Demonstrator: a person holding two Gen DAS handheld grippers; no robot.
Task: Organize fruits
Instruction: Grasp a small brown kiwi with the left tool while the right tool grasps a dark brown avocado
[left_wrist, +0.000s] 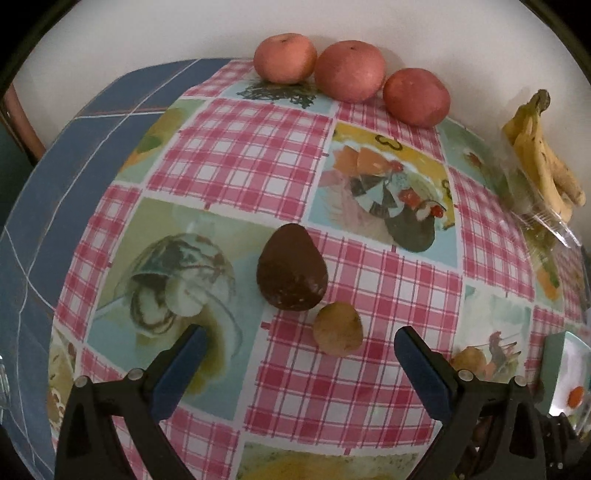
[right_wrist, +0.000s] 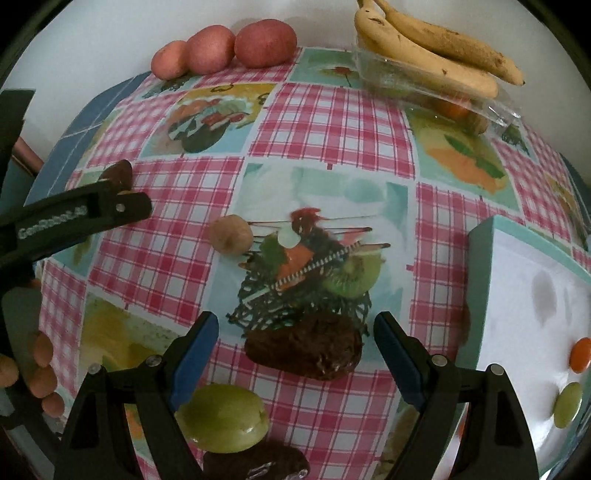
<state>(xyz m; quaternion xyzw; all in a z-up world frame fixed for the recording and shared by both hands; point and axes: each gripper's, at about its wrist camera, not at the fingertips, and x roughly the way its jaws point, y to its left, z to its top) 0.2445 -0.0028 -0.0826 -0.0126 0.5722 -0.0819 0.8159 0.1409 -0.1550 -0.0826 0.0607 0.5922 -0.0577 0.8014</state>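
In the left wrist view a dark brown avocado (left_wrist: 291, 267) and a small tan kiwi (left_wrist: 338, 328) lie on the checked tablecloth just ahead of my open, empty left gripper (left_wrist: 299, 345). Three red apples (left_wrist: 349, 70) line the far edge, and bananas (left_wrist: 543, 155) lie at the right. In the right wrist view my open, empty right gripper (right_wrist: 295, 332) hangs over another dark avocado (right_wrist: 304, 349). A green fruit (right_wrist: 223, 422) and a third dark avocado (right_wrist: 255, 465) lie under it. The kiwi (right_wrist: 231, 233), apples (right_wrist: 229, 48) and bananas (right_wrist: 436, 48) show farther off.
A clear plastic box (right_wrist: 436, 92) sits under the bananas. A white box with a teal rim (right_wrist: 480, 266) stands at the right, with an orange disc (right_wrist: 580, 354) and a green disc (right_wrist: 567, 404) on it. The left gripper's arm (right_wrist: 70, 214) crosses the left side.
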